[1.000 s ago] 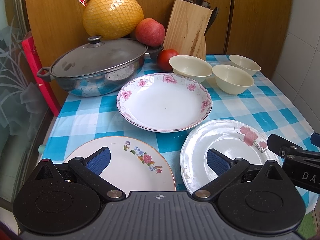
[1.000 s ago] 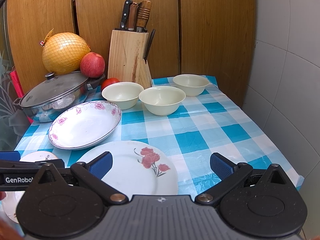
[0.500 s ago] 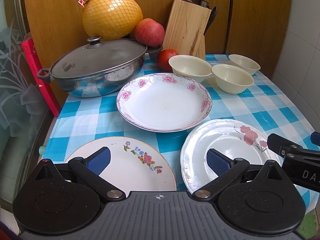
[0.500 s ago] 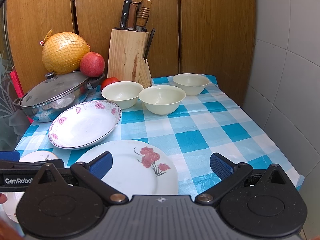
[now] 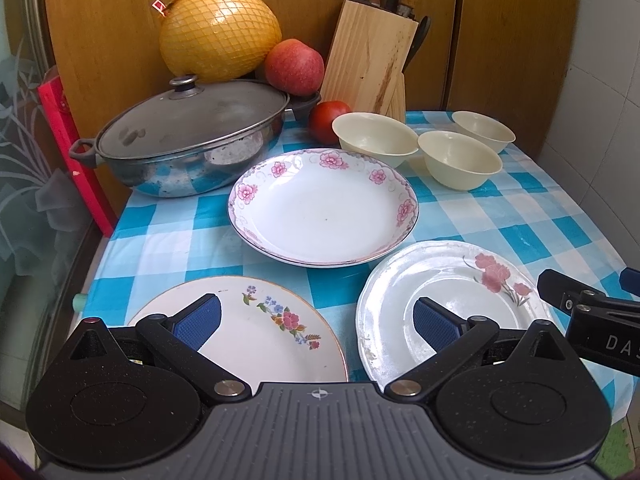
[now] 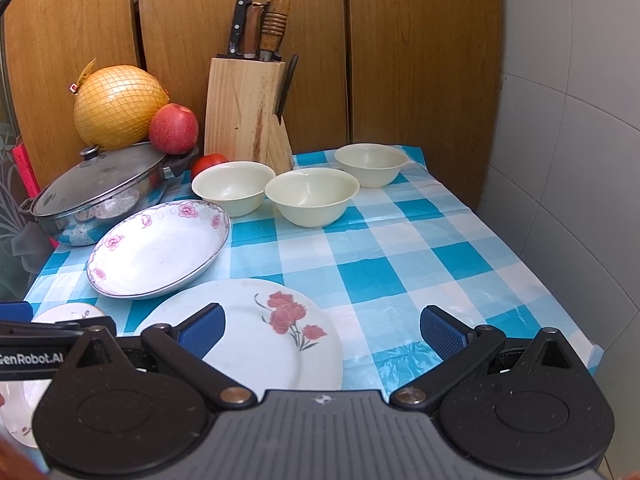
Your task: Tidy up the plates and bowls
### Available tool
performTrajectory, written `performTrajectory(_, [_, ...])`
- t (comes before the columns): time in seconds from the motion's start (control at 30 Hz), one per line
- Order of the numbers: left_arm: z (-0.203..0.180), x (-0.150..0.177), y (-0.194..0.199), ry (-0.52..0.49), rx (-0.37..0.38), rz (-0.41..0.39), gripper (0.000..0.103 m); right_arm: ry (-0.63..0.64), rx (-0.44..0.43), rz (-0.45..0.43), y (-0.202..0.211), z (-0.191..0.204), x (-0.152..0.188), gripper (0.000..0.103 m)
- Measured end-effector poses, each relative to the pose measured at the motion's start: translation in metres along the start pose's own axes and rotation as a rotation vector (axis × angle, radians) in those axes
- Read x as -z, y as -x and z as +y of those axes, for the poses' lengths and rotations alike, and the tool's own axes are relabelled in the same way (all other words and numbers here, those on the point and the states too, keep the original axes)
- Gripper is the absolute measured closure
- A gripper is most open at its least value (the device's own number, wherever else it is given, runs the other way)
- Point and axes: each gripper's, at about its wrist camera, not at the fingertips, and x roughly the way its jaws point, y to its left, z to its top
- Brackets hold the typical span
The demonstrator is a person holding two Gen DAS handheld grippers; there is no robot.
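Note:
Three plates lie on the checked tablecloth: a deep pink-flowered plate [image 5: 324,208] [image 6: 158,248] in the middle, a small gold-rimmed plate [image 5: 256,336] [image 6: 66,314] front left, and a red-flower plate [image 5: 452,300] [image 6: 264,332] front right. Three cream bowls [image 5: 376,136] [image 5: 460,160] [image 5: 484,128] [image 6: 232,186] [image 6: 312,196] [image 6: 370,162] stand in a row behind them. My left gripper [image 5: 316,322] hangs open above the two front plates. My right gripper [image 6: 322,328] is open above the red-flower plate's right edge, holding nothing.
A lidded steel pan [image 5: 188,140] sits back left, with a netted pomelo [image 5: 220,36], an apple [image 5: 294,66] and a tomato [image 5: 326,120] near it. A wooden knife block [image 5: 372,64] stands at the back wall. White tiled wall [image 6: 568,152] bounds the right side.
Both grippers have stayed open and almost still; the views shifted only slightly. No plate or bowl has moved.

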Motion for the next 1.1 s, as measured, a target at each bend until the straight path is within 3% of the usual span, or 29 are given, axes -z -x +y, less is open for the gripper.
performTrajectory(0.13, [-0.003,0.001,-0.002,-0.014,0.022,0.008,0.000,0.003,0.009,0.001,-0.001,-0.003,-0.001,0.002])
performTrajectory(0.4, [-0.011,-0.001,-0.005,-0.020,0.166,0.032,0.000,-0.029,0.042,0.051,-0.010,-0.027,0.002,0.002])
performTrajectory(0.5, [-0.016,-0.003,-0.012,-0.035,0.188,0.053,0.001,-0.040,0.042,0.067,-0.012,-0.034,0.003,0.002])
performTrajectory(0.9, [-0.025,-0.020,-0.042,-0.027,0.296,0.120,0.002,-0.119,-0.030,0.160,-0.029,-0.048,0.005,0.002])
performTrajectory(1.1, [-0.028,-0.021,-0.053,-0.046,0.298,0.152,0.002,-0.173,-0.068,0.216,-0.038,-0.053,0.008,0.012])
